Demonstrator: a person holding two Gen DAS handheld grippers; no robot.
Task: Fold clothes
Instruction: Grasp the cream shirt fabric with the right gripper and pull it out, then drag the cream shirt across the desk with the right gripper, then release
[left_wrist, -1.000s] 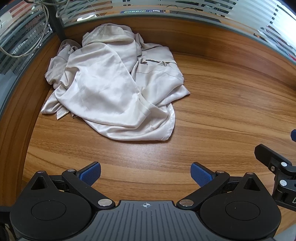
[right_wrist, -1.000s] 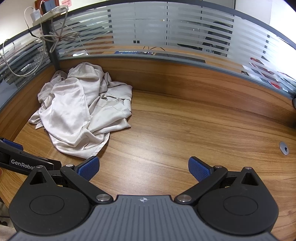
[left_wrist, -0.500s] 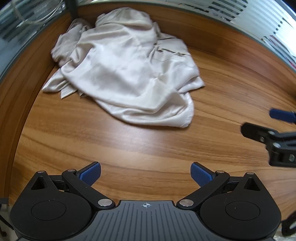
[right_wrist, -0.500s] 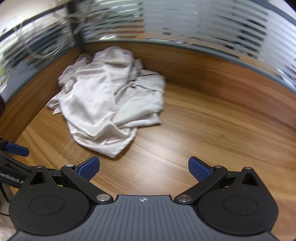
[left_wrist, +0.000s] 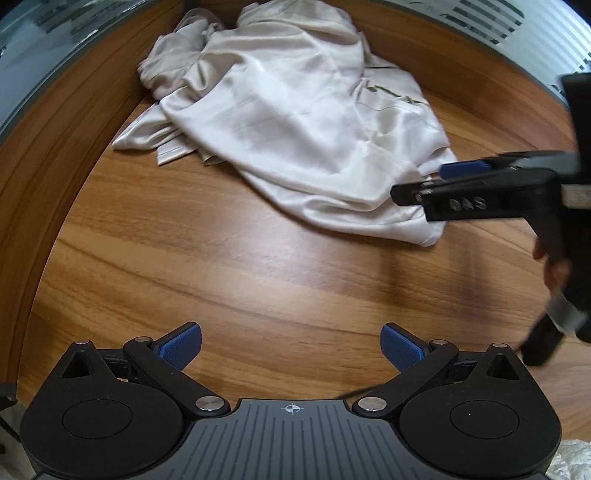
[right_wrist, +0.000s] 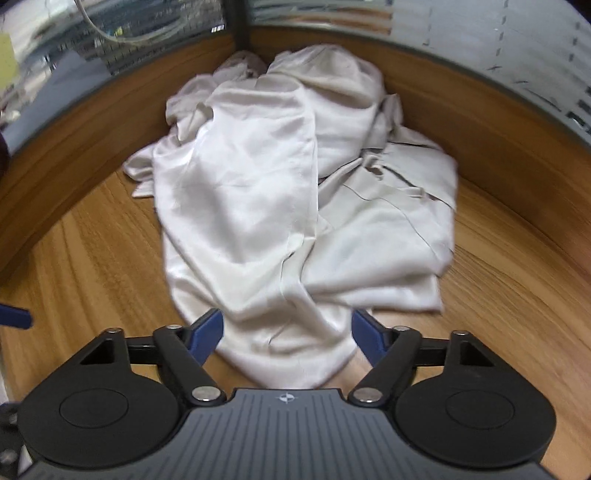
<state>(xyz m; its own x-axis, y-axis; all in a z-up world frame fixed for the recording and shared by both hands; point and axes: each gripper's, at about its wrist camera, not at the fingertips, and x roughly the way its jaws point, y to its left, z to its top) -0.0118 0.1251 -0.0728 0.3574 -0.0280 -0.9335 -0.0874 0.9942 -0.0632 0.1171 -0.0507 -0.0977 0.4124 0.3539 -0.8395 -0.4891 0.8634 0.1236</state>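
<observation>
A crumpled cream satin garment (left_wrist: 295, 122) lies in a heap in the far corner of the wooden desk (left_wrist: 221, 266); it also shows in the right wrist view (right_wrist: 280, 206). My left gripper (left_wrist: 291, 347) is open and empty, hovering over bare wood short of the garment. My right gripper (right_wrist: 288, 332) is open, its blue pads on either side of the garment's near edge. In the left wrist view the right gripper (left_wrist: 428, 184) reaches in from the right over the garment's near right corner.
Wooden panel walls (right_wrist: 74, 122) with frosted striped glass above (right_wrist: 480, 37) enclose the corner behind the garment. Cables (right_wrist: 129, 33) hang behind the glass at upper left. A dark post (right_wrist: 240, 26) stands at the corner.
Both grippers moved forward toward the garment. The right gripper advanced most, so its open fingers now straddle the garment's near edge. The left gripper stays open over bare wood.
</observation>
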